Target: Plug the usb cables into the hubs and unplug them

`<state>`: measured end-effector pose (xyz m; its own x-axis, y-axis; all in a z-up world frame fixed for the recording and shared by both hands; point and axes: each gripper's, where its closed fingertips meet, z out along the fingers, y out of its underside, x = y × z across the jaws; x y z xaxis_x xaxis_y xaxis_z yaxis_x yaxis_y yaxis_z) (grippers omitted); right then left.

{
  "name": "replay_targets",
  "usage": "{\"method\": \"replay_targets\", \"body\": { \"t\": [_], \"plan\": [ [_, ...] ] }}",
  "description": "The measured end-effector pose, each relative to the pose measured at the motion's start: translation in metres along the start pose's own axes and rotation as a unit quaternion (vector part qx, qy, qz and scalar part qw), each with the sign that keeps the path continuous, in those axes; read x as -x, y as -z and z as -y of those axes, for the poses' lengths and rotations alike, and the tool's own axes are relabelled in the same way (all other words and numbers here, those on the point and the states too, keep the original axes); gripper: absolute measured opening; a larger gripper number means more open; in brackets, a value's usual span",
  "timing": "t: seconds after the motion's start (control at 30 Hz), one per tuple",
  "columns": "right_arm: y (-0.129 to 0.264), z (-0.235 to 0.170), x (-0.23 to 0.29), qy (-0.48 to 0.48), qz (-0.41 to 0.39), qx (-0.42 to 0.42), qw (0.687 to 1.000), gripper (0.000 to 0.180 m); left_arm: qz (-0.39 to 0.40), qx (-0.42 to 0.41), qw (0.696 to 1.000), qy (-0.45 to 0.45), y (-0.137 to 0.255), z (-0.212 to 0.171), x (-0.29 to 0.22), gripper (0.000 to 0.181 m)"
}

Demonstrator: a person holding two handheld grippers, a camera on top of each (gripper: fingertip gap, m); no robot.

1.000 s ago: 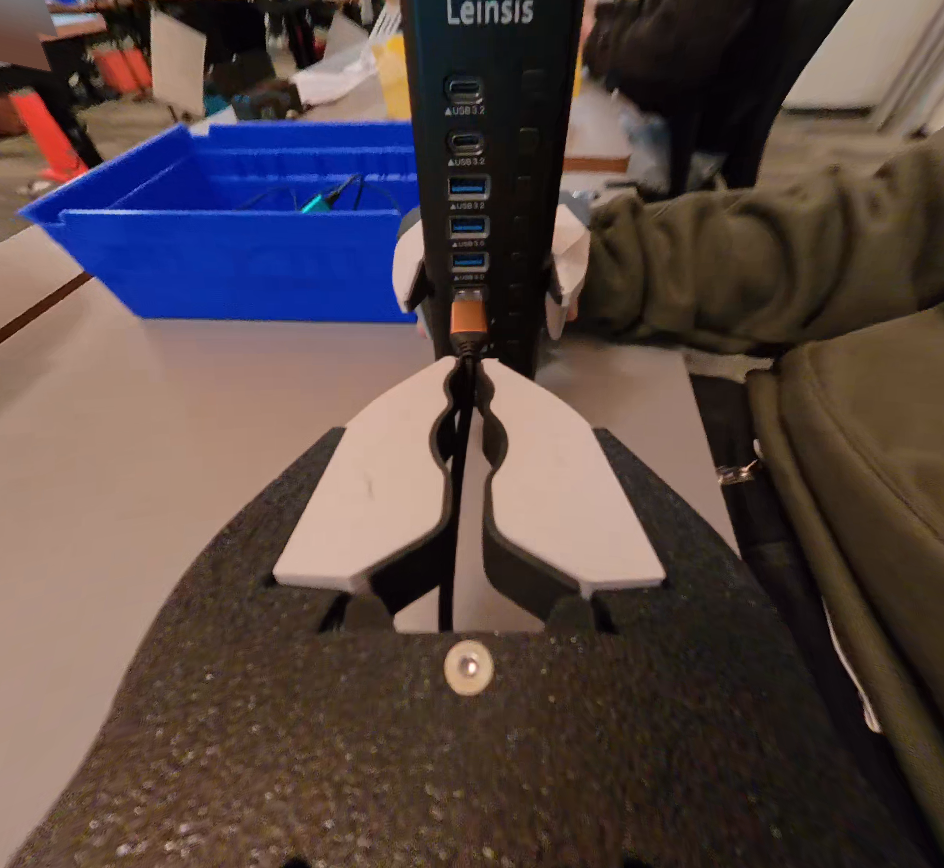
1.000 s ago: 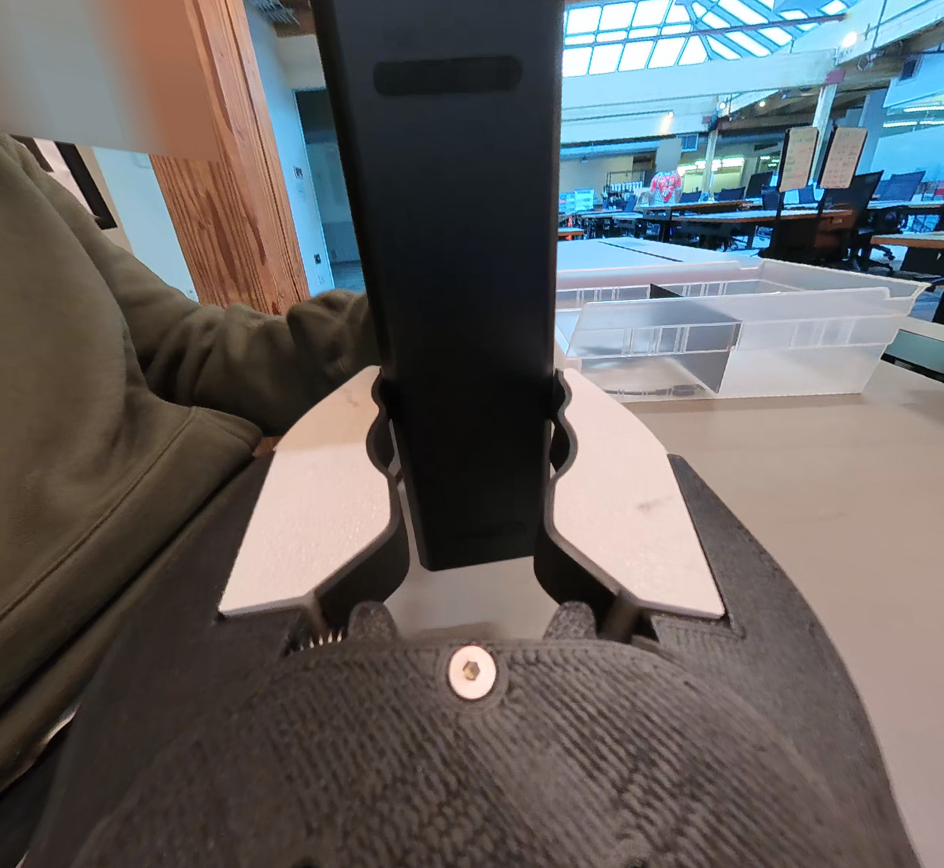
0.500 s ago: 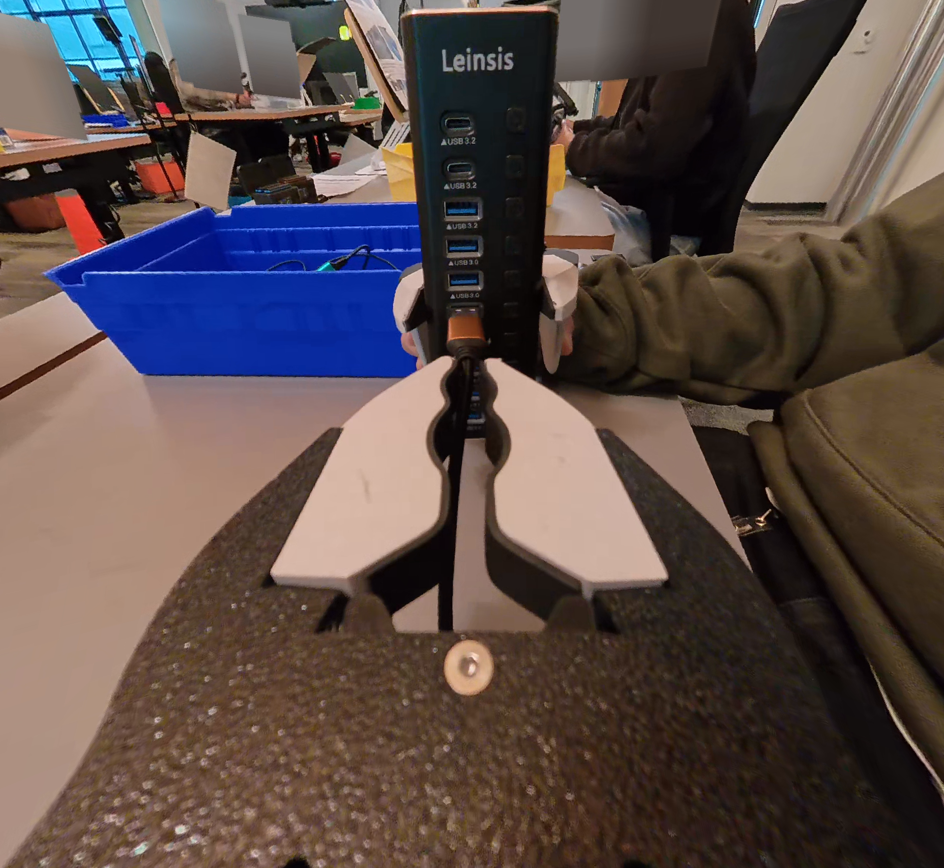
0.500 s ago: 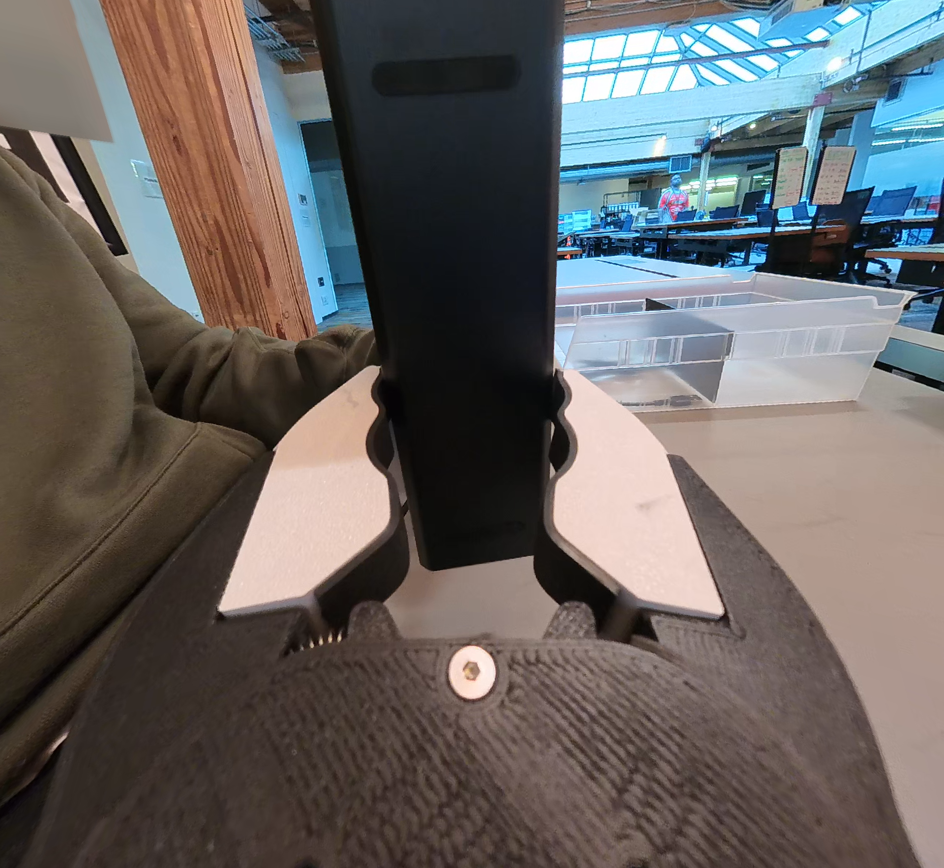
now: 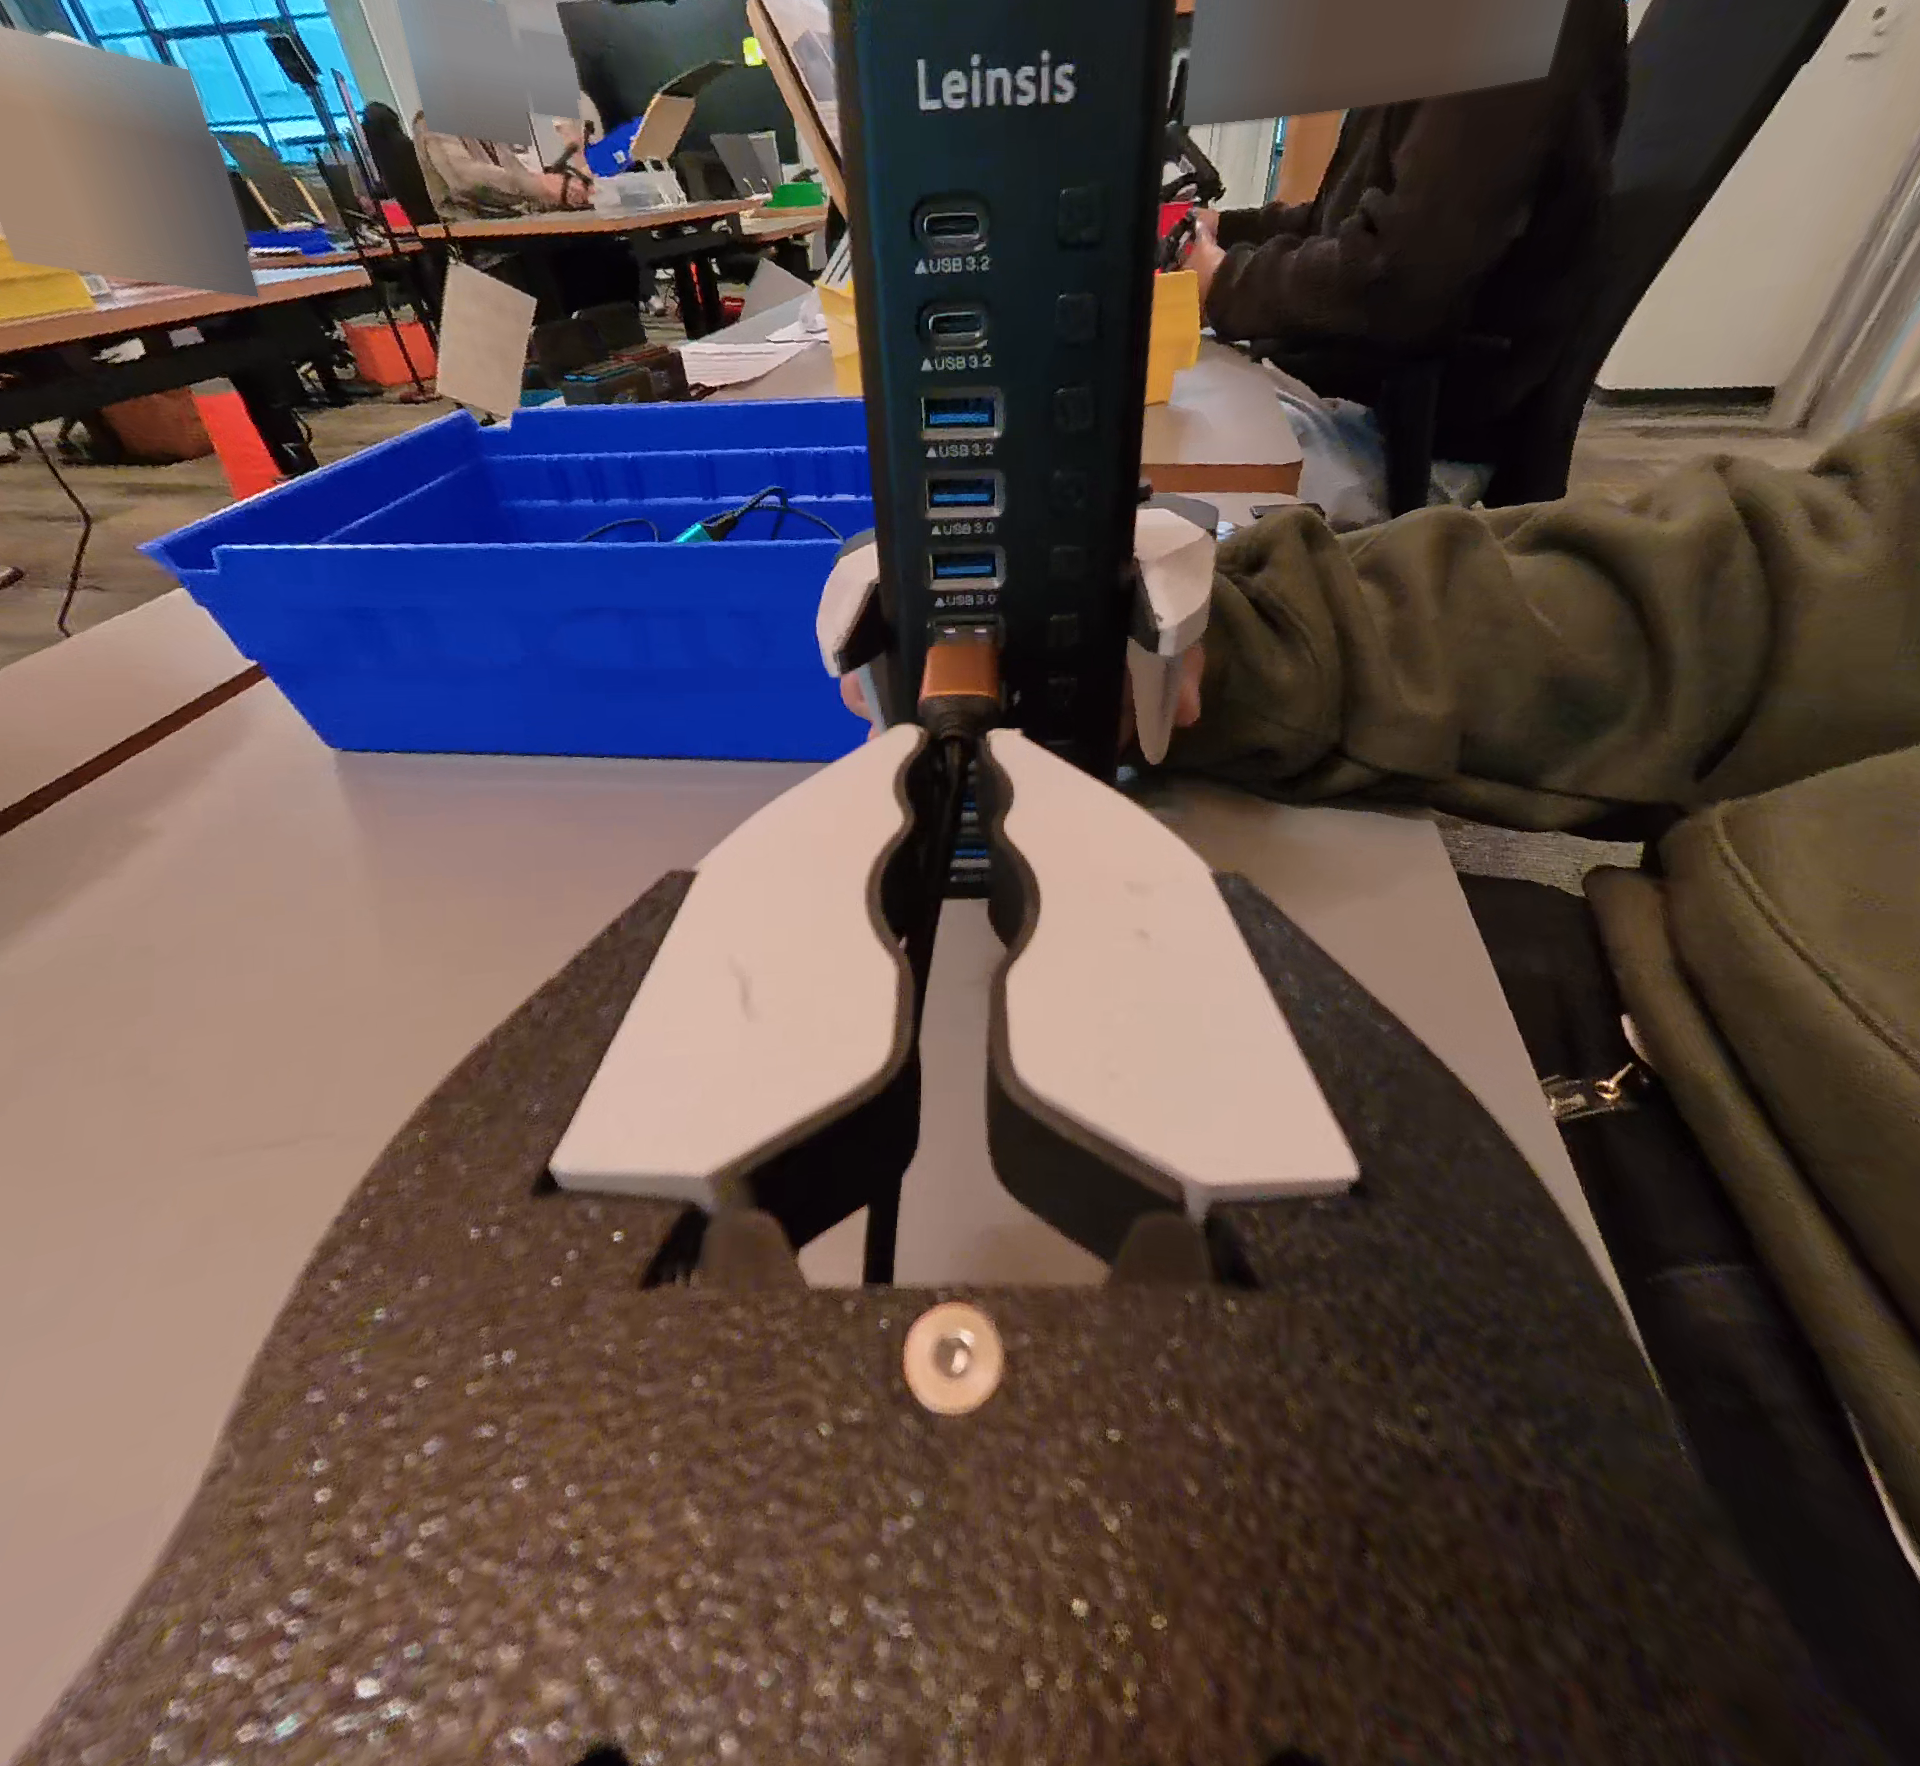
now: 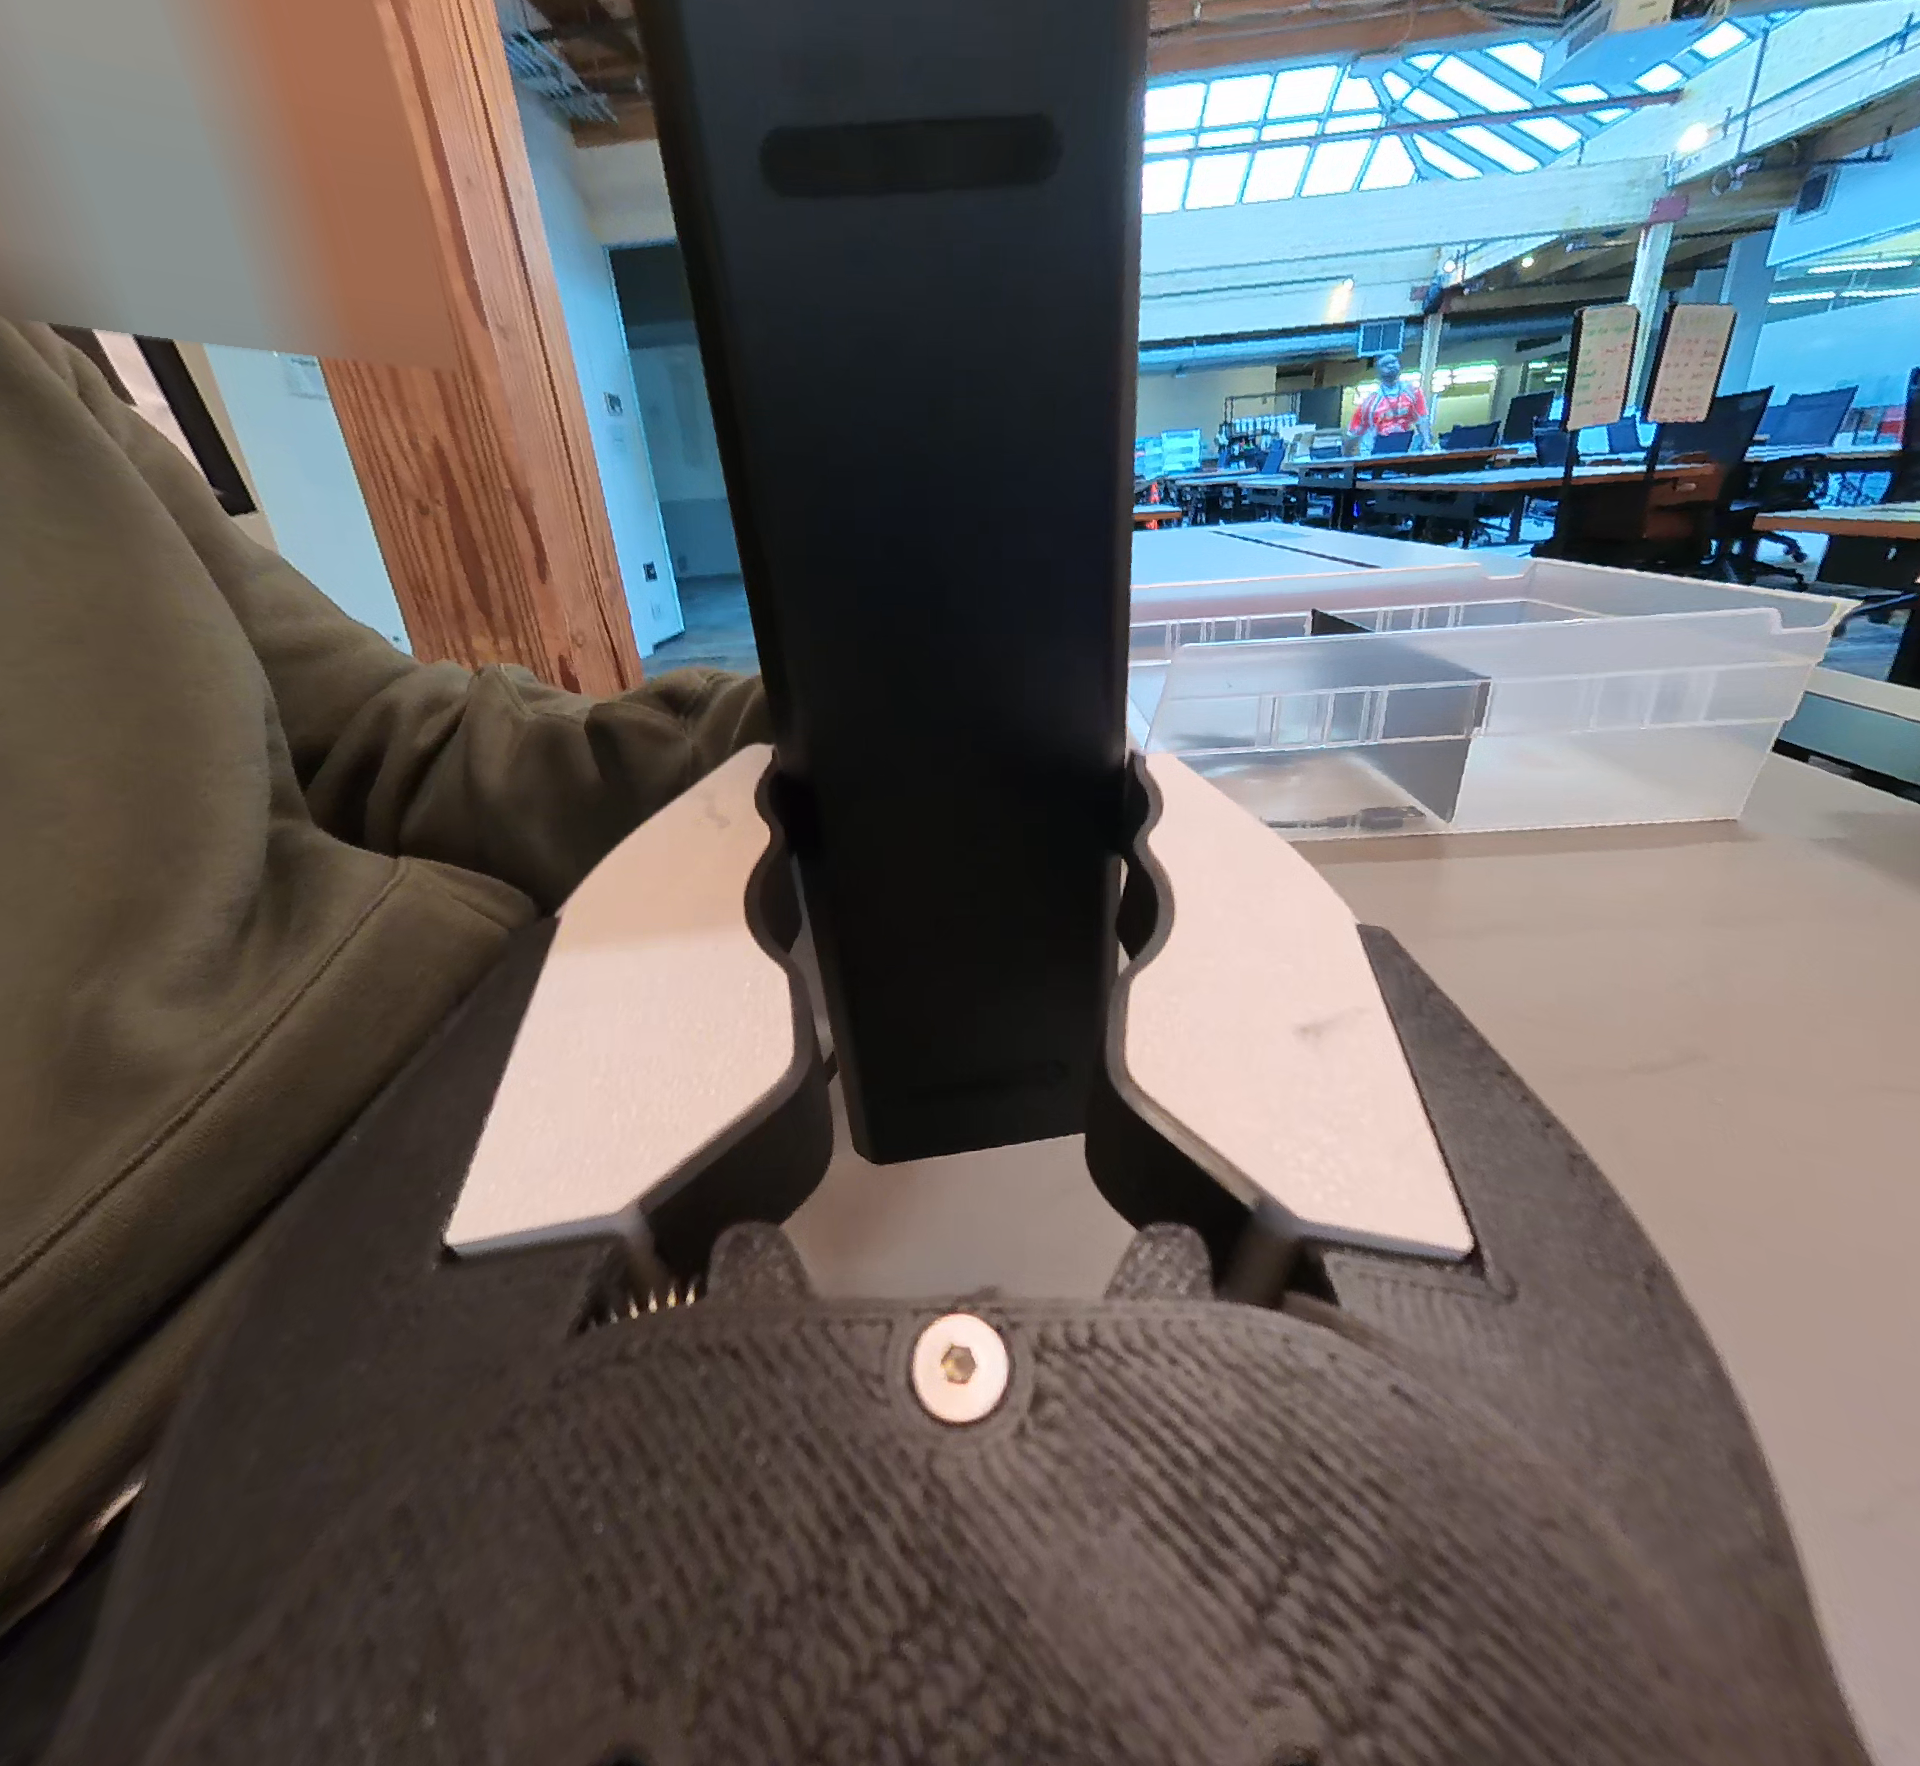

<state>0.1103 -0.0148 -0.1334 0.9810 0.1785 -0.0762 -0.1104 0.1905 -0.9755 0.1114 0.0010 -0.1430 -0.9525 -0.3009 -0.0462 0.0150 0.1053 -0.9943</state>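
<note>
the right gripper [image 6: 951, 875] clamped the black usb hub [image 5: 1003, 345] upright above the table [image 5: 312, 885]. the left gripper [image 5: 951, 786] pinched the cable just behind its orange plug [image 5: 961, 672], apparently seated in a lower port; unplugging would need a straight pull.

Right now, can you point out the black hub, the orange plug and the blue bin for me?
black hub [image 5: 997, 158], left wrist view, on its upper front face above the ports.
orange plug [image 5: 961, 690], left wrist view, on its copper-coloured shell.
blue bin [image 5: 520, 656], left wrist view, on its near outer wall.
</note>
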Motion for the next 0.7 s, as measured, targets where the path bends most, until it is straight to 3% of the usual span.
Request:
{"method": "replay_targets", "body": {
  "t": [0.4, 0.7],
  "plan": [
    [-0.003, -0.003, -0.002, -0.004, -0.006, 0.011, 1.0, 0.061, 0.04, 0.047, 0.997, -0.052, 0.001, 0.003, 0.004, 0.006],
    [-0.02, -0.029, 0.002, 0.034, -0.017, 0.109, 0.993, 0.061, 0.029, 0.129, 0.988, -0.082, 0.021, -0.005, 0.003, 0.006]
  ]
}}
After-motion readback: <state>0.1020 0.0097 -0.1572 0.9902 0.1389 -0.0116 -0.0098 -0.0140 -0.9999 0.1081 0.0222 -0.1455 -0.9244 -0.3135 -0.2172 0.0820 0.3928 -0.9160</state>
